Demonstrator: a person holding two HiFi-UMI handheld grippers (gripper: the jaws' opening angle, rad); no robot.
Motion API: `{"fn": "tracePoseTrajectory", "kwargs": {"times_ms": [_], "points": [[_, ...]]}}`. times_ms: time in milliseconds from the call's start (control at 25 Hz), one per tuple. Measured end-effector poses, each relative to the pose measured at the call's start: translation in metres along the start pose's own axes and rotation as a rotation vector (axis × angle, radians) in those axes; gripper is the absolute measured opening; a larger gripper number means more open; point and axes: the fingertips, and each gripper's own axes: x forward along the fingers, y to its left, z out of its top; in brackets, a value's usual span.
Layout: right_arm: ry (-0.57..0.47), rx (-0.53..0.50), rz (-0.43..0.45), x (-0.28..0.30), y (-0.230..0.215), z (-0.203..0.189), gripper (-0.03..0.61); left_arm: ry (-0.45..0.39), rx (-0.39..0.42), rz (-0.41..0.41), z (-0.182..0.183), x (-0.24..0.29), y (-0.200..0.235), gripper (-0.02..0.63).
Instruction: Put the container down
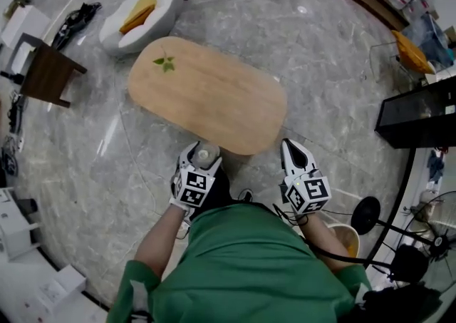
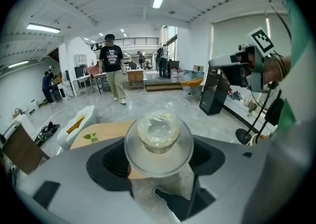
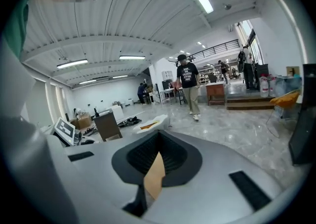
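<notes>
1. The left gripper is held low in front of the person in the green shirt. Its fingers are closed from both sides on the round clear plastic container.
2. The container has a clear lid and pale contents. It sits upright between the fingers and is carried clear of any support.
3. In the head view the container is at the near edge of the oval light-wood surface, at that edge's left part.
4. The right gripper is held level with the left one, at the right part of the same near edge. Its fingers are brought together with nothing between them; only a narrow strip of the light-wood surface shows through the slit.
5. A small green leaf sprig lies on the far left part of the surface.
6. A white moulded seat with an orange cushion stands on the grey marble floor just beyond the surface.
7. A dark brown wooden stool stands well to the left.
</notes>
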Motion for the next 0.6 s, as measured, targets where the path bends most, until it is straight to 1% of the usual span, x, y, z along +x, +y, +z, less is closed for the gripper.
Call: {"fn": "tracePoseTrajectory", "kwargs": {"times_ms": [200,360,480,600], "points": [[0.011,0.009,-0.074,0.053,-0.013,0.024,0.014,0.01,0.065,-0.071,0.026,0.052,0.045,0.342],[0.024,0.01,-0.112,0.092,-0.018,0.032,0.014,0.023,0.114,-0.115,0.039,0.088,0.075,0.342],[0.028,0.001,-0.137,0.113,-0.024,0.037,0.014,0.025,0.133,-0.137,0.046,0.11,0.091,0.342],[0.041,0.017,-0.159,0.127,-0.029,0.037,0.014,0.033,0.14,-0.147,0.047,0.126,0.102,0.342]]}}
